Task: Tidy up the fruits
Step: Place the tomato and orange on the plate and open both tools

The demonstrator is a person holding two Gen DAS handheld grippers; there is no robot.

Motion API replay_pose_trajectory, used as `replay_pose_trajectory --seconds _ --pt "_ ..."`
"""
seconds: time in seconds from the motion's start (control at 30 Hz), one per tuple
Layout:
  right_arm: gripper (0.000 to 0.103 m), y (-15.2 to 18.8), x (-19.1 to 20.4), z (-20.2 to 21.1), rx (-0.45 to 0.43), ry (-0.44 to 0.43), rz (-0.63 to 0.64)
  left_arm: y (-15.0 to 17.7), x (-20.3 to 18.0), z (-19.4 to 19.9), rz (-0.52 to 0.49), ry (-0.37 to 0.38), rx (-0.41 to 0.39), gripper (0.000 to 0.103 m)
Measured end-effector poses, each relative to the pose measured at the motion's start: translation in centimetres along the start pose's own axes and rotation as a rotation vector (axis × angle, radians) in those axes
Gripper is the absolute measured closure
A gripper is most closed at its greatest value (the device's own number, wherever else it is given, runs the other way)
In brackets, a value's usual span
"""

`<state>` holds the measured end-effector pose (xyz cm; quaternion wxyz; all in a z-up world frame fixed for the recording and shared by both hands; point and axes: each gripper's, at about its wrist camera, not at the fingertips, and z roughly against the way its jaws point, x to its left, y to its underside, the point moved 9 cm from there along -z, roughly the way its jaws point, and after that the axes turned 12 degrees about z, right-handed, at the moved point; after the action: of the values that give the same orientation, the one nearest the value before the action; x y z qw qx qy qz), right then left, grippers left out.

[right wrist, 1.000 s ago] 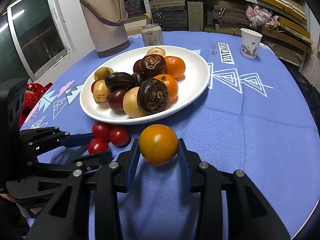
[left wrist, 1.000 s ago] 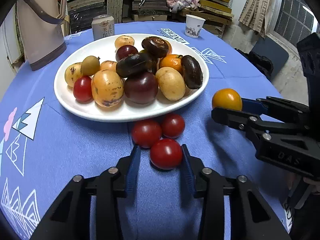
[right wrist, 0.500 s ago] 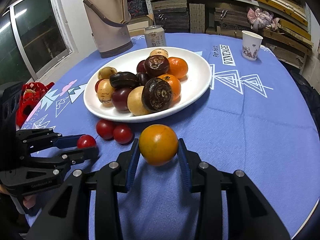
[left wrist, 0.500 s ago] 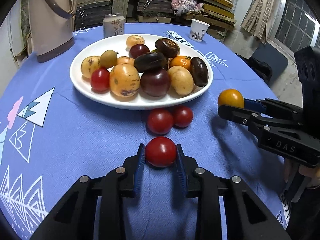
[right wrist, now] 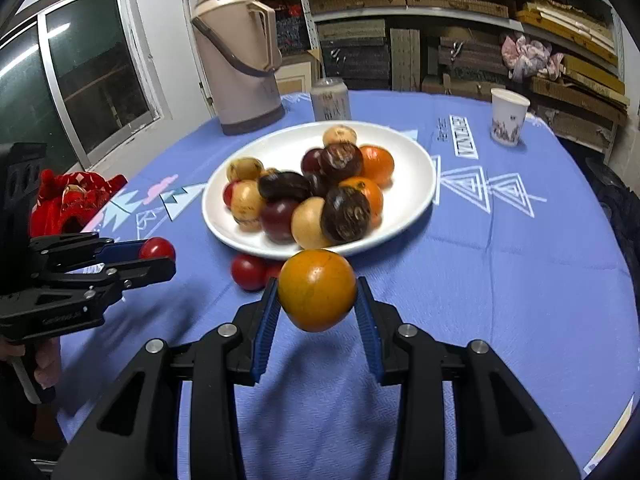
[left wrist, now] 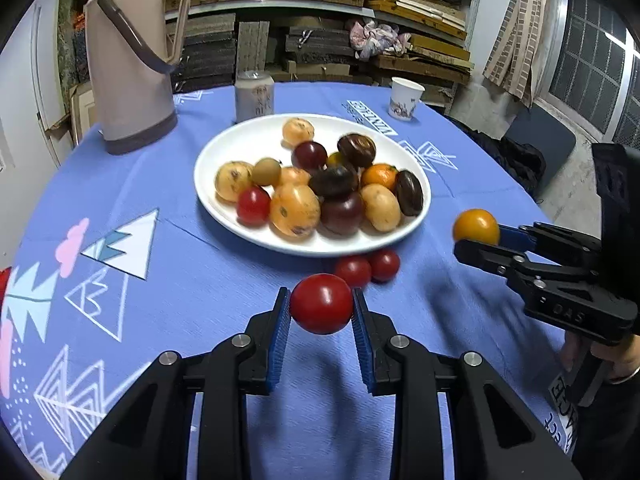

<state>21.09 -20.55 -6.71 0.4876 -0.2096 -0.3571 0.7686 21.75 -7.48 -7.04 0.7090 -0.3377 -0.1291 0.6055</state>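
Nearest my left wrist camera, the left claw (left wrist: 321,309) is pinching a red tomato (left wrist: 322,303) between its blue pads, and I read the tomato as lifted clear of the bench (left wrist: 192,300), its shadow lying on the cloth below. On my right camera the right claw (right wrist: 317,301) is clamped on an orange fruit (right wrist: 317,290) in the same way, held above the blue patterned tablecloth. I see each claw from the other's camera: the right one at the right edge of the left view, the left one at the left edge of the right view, with a person's hand (right wrist: 44,366) below its handle. Just beyond the held tomato, two more red tomatoes (left wrist: 367,269) sit touching each other on the cloth, right against the near rim of the white plate (left wrist: 224,152). I note the plate is heaped with mixed fruit: yellow-brown, dark purple, orange, and one red tomato at its left. Behind the plate stand a drinks can (left wrist: 254,96) and, to the left, a beige thermos jug (left wrist: 130,60); a paper cup (left wrist: 405,98) stands to the far right. Farthest back, shelves (left wrist: 340,8) are stacked with flat boards.
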Motion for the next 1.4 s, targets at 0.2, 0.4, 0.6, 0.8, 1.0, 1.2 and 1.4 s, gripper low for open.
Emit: replay_pose_trajectory --seconds 0.2,0.4,0.6,0.8,1.0,1.2,1.4 --pt "0.066 -2.9 1.2 1.8 -0.035 0.001 0.042 -2.7 0.3 1.0 -0.007 0.007 -0.037 0.073" --pt "0.066 -6.7 1.8 2.0 -0.075 0.006 0.068 -6.4 -0.3 0.9 -0.015 0.011 -0.07 0.073" --pt "0.066 -9.6 1.5 -0.1 -0.083 -0.014 0.034 -9.7 -0.2 -0.3 -0.004 0.004 -0.089 0.073" --pt "0.066 -11.1 1.1 -2.8 -0.053 -0.015 0.037 -11.3 0.6 -2.8 0.019 -0.01 -0.067 0.073" --pt "0.065 -11.5 0.1 -5.1 -0.03 -0.008 0.013 -11.9 1.1 -4.3 0.031 -0.032 -0.052 0.073" --pt "0.058 -12.3 -2.5 -6.4 -0.063 0.011 -0.098 -13.1 2.9 -4.8 0.112 -0.112 -0.085 0.033" --pt "0.05 -10.9 -3.1 -4.8 -0.073 0.015 -0.103 -12.6 3.1 -3.9 0.111 -0.092 -0.094 0.032"
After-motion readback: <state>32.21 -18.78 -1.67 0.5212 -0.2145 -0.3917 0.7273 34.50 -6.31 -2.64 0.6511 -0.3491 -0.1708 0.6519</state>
